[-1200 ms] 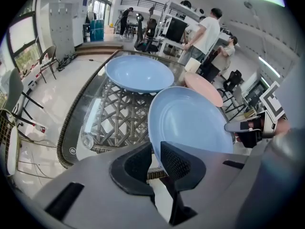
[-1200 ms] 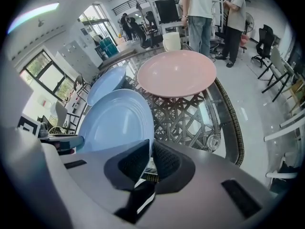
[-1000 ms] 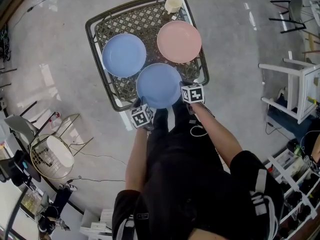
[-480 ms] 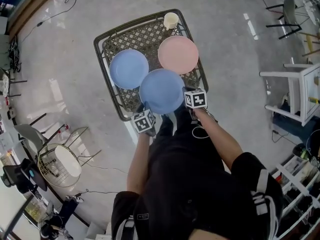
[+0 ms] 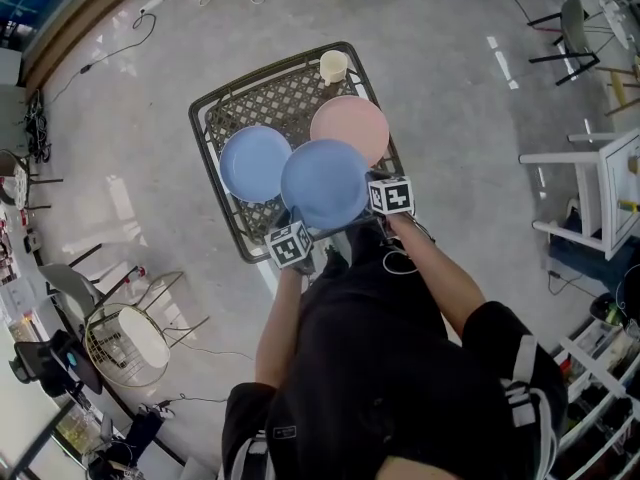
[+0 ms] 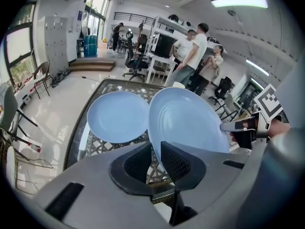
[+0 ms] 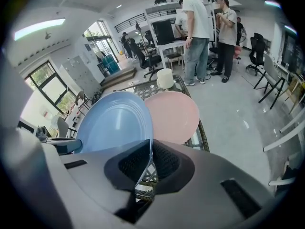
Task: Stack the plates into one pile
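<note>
Both grippers hold one blue plate (image 5: 325, 183) by its rim, lifted off the woven table (image 5: 213, 108). My left gripper (image 5: 287, 218) is shut on the plate's near-left rim, and the plate (image 6: 188, 120) fills the space between its jaws (image 6: 156, 159). My right gripper (image 5: 372, 192) is shut on the near-right rim, with the plate (image 7: 114, 123) edge-on in its jaws (image 7: 151, 157). A second blue plate (image 5: 253, 164) lies flat on the table to the left. A pink plate (image 5: 355, 120) lies at the right, partly covered by the held plate.
A cream cup (image 5: 333, 65) stands at the table's far right corner. Several people (image 7: 198, 30) stand just beyond the table. A white shelf unit (image 5: 600, 183) stands to the right, and a wire side table (image 5: 120, 340) and chairs lie to the lower left.
The held blue plate has risen and moved away from the table's near edge. It now overlaps the pink plate and the other blue plate. Both grippers came with it.
</note>
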`<action>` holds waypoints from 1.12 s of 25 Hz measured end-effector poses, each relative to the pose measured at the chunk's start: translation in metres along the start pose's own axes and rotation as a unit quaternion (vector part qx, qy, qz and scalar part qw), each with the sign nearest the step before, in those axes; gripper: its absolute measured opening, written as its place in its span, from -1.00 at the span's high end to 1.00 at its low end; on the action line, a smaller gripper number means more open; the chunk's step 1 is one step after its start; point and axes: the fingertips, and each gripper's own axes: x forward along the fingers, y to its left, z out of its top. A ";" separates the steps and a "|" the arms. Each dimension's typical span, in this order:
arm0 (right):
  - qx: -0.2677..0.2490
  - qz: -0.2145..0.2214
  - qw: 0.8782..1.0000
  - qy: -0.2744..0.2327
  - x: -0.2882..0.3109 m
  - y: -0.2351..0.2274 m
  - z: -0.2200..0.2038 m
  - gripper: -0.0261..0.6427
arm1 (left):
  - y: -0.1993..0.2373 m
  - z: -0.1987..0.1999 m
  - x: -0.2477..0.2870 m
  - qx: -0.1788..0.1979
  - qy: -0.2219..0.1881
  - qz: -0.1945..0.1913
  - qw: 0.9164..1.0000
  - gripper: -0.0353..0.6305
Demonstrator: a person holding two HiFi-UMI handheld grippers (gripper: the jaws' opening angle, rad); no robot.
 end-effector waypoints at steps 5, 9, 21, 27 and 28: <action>-0.002 0.001 1.000 -0.005 0.001 -0.021 0.025 0.85 | -0.017 0.024 0.015 0.003 -0.006 0.002 1.000 0.68; -0.002 0.002 1.000 -0.007 0.007 -0.039 0.042 0.85 | -0.030 0.038 0.030 0.006 -0.003 0.002 1.000 0.68; 0.004 0.007 1.000 0.005 0.028 -0.092 0.072 0.85 | -0.063 0.060 0.081 0.000 0.018 0.016 1.000 0.68; 0.003 0.011 1.000 0.017 0.049 -0.110 0.083 0.85 | -0.066 0.070 0.108 -0.022 0.027 0.023 0.999 0.69; 0.002 0.011 1.000 0.020 0.052 -0.113 0.085 0.85 | -0.067 0.072 0.112 -0.024 0.030 0.025 0.999 0.69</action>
